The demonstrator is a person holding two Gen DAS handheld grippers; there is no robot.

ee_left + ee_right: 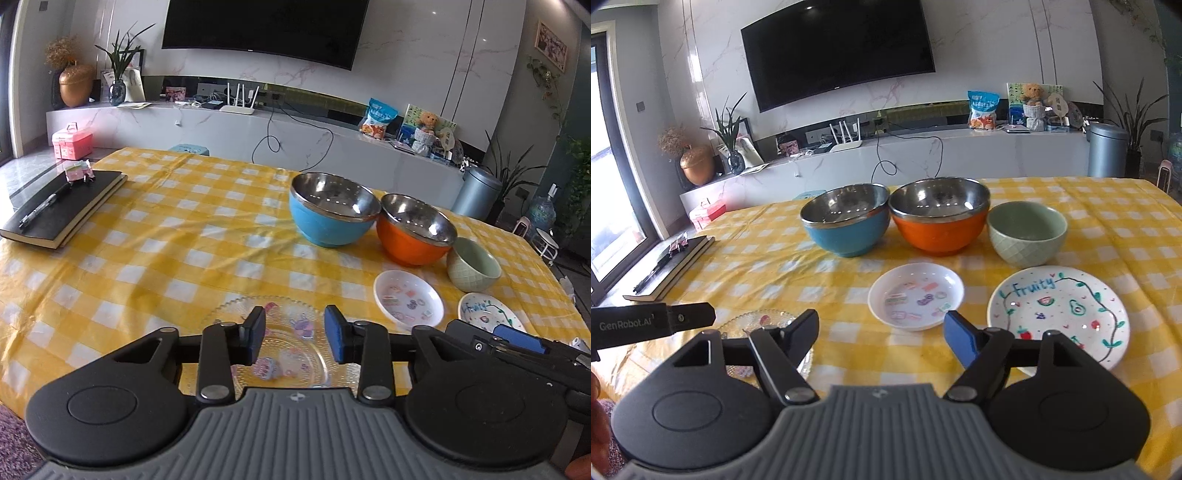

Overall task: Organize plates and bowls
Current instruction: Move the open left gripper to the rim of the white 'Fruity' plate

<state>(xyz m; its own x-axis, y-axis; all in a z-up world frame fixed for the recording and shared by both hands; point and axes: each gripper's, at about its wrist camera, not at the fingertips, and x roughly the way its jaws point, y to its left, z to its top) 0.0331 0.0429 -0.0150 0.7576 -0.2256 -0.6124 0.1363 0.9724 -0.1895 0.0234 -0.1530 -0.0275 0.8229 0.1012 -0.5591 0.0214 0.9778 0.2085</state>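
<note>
We hold the left gripper (pixel 294 334) low and level over the near edge of the table (pixel 155 236), its fingers (pixel 255 332) spread apart and grasping nothing, with the clear glass plate (pixel 280 332) lying beneath them. We hold the right gripper (pixel 881 338) just beside it, also level, fingers (pixel 960 341) released wide and empty, pointing at 12 o'clock toward the dishes.

We count three bowls in a row at 12 o'clock in the right view: a blue bowl (pixel 846 221), an orange bowl (pixel 940 218) touching it, and a green bowl (pixel 1027 232) just beside that. We count three plates: the glass one at 9 o'clock, a small white plate (pixel 916 295) with stickers ahead, and a "Fruity" plate (pixel 1058 310) at 2 o'clock. A black notebook (pixel 62 208) with a pen (pixel 42 208) lies at 10 o'clock.
</note>
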